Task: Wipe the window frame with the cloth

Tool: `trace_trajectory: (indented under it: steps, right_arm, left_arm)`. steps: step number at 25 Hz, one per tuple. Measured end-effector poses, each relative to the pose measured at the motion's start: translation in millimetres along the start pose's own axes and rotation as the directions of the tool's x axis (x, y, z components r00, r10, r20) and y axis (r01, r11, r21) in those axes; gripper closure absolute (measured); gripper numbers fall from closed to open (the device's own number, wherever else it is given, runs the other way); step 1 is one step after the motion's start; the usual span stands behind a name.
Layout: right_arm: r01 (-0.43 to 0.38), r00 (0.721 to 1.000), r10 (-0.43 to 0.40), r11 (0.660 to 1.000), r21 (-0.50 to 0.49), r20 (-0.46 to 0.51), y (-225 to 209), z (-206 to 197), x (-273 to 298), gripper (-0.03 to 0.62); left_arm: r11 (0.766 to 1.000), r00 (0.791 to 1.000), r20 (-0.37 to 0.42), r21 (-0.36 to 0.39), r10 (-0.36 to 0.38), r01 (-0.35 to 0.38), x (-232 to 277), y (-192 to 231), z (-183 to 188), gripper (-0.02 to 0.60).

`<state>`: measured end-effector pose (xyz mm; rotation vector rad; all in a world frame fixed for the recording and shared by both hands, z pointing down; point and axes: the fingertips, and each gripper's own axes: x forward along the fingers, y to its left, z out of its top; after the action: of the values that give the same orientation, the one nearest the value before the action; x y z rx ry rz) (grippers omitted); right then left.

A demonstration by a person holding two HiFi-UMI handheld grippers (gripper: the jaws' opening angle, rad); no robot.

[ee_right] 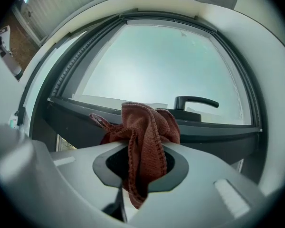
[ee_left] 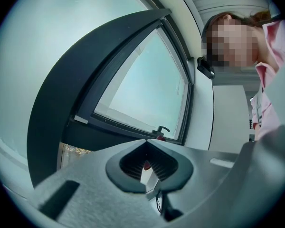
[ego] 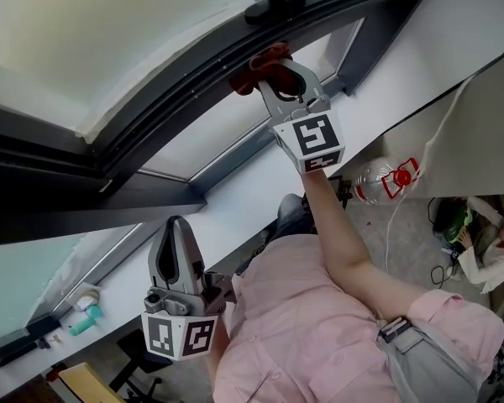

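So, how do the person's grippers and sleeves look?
The left gripper and right gripper are grey, with tapered fingers lined by dark ribbed pads. Each carries a white cube with black square markers. The person wears a pink short-sleeved shirt.

glass (ee_right: 147, 65): pale daylight | sill (ego: 228, 206): white | floor (ego: 413, 227): grey (bottle (ego: 371, 182) lying there)

Pale daylight is pouring through the glass (ee_right: 156, 65), turning the window frame (ee_right: 69, 114) nearly black. Both gripper views are bending and darkening at their edges.
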<state>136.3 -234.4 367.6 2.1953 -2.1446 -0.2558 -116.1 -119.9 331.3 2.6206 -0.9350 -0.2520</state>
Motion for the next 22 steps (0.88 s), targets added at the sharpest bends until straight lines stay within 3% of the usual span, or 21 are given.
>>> trace_trajectory:
  steps: [6, 11, 22]
  right_arm:
    - [0.043, 0.997, -0.042, 0.999, 0.013, -0.069, -28.6, -8.6, -1.6, 0.528]
    - [0.032, 0.998, -0.034, 0.999, -0.029, -0.059, -24.9, -7.1, 1.2, 0.526]
    - [-0.134, 0.982, 0.122, 0.988, -0.076, -0.141, -21.0, -9.8, 0.4, 0.510]
  left_arm:
    - [1.000, 1.000, 0.013, -0.015, -0.002, 0.002, -3.7, 2.6, 0.1, 0.584]
    - [0.999, 0.999, 0.029, -0.030, -0.031, 0.031, -6.4, -3.2, -0.9, 0.584]
    - [0.997, 0.998, 0.042, -0.050, -0.050, 0.052, -18.2, -9.4, -4.3, 0.584]
